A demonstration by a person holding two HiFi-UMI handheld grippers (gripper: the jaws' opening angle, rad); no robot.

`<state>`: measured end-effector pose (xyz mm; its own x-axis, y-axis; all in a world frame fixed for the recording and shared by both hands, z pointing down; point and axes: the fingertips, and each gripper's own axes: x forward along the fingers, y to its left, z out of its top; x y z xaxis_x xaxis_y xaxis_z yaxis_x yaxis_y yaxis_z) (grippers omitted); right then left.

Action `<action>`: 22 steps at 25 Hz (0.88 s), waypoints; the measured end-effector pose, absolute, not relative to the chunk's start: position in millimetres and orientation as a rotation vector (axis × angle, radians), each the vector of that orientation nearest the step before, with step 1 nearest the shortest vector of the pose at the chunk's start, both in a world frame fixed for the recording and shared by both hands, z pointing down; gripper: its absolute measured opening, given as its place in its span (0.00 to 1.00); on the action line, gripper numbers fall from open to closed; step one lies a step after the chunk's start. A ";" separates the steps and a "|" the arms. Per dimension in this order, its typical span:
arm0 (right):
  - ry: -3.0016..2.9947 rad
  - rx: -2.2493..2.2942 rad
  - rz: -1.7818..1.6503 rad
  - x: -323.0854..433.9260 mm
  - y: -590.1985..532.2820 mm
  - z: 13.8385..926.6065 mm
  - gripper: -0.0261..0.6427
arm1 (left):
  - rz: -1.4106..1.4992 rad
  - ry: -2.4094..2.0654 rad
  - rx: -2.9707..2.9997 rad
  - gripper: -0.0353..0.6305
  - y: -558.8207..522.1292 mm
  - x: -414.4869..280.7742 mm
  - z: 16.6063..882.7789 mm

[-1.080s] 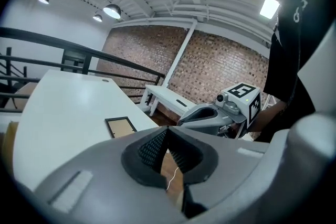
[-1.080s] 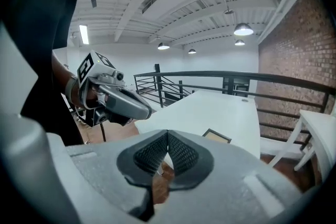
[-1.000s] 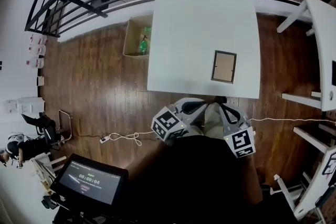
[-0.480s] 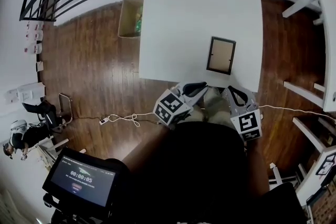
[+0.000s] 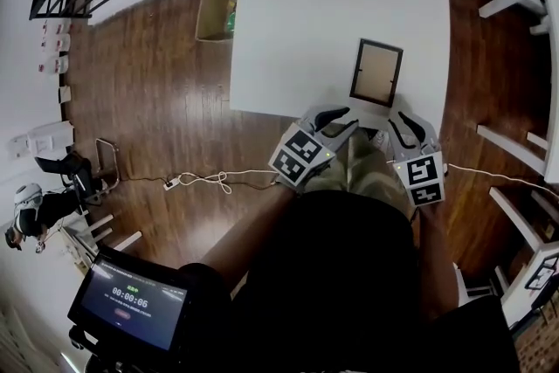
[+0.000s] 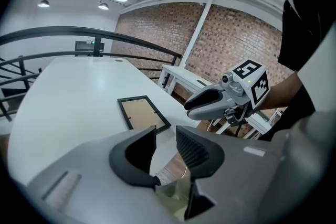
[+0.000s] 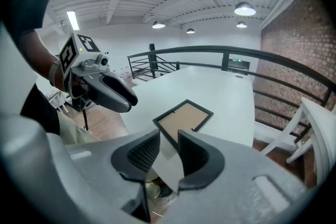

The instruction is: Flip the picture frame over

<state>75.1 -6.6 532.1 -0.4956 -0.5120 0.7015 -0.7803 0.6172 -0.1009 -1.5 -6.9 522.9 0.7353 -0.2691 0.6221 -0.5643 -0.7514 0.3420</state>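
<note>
Head view: picture frame [image 5: 376, 72] lies flat on the white table [image 5: 323, 4], close to its near edge, brown panel up, black border. Left gripper [image 5: 342, 119] and right gripper [image 5: 407, 123] hover at that edge, just short of the frame, not touching it.

Left gripper view: jaws apart, just been opening, nothing between them. The frame [image 6: 142, 114] is ahead on the table, and the right gripper is off to the right.

Right gripper view: jaws apart, also just been opening, gap empty. The frame [image 7: 184, 119] sits straight ahead past the tips, and the left gripper is at the left.
</note>
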 end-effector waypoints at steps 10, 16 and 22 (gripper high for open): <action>-2.113 1.029 0.646 78.4 -13.6 588.8 0.26 | 0.880 -0.658 2.385 0.35 -27.0 0.8 577.9; -2.080 1.025 0.672 70.5 -20.0 609.8 0.26 | 0.928 -0.662 2.336 0.35 -37.2 -8.6 607.4; -2.064 1.008 0.694 66.8 -20.1 616.3 0.26 | 0.939 -0.653 2.319 0.35 -35.7 -1.9 615.5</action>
